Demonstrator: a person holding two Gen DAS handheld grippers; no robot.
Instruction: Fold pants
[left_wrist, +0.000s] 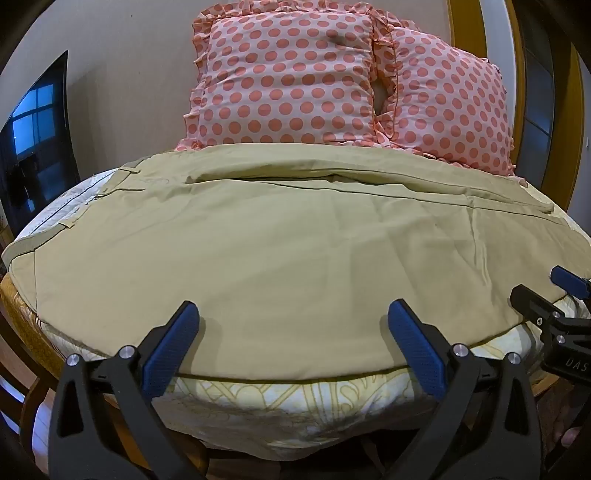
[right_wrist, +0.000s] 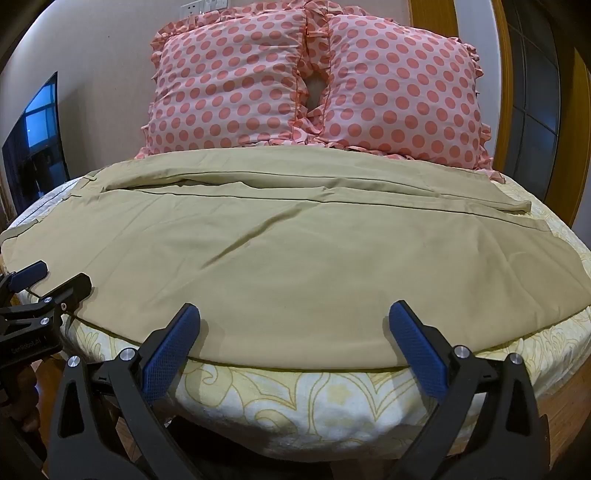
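Khaki pants (left_wrist: 280, 236) lie spread flat across the bed, waistband at the left, legs running to the right; they also show in the right wrist view (right_wrist: 295, 251). My left gripper (left_wrist: 291, 314) is open and empty, hovering over the pants' near edge. My right gripper (right_wrist: 293, 317) is open and empty too, over the near edge further right. The right gripper shows at the right edge of the left wrist view (left_wrist: 546, 291). The left gripper shows at the left edge of the right wrist view (right_wrist: 51, 280).
Two pink polka-dot pillows (left_wrist: 291, 77) (right_wrist: 402, 85) stand at the head of the bed behind the pants. A yellow-patterned sheet (right_wrist: 295, 398) covers the mattress front edge. A dark TV screen (left_wrist: 33, 144) is on the left wall. A wooden door frame (right_wrist: 565, 129) is at the right.
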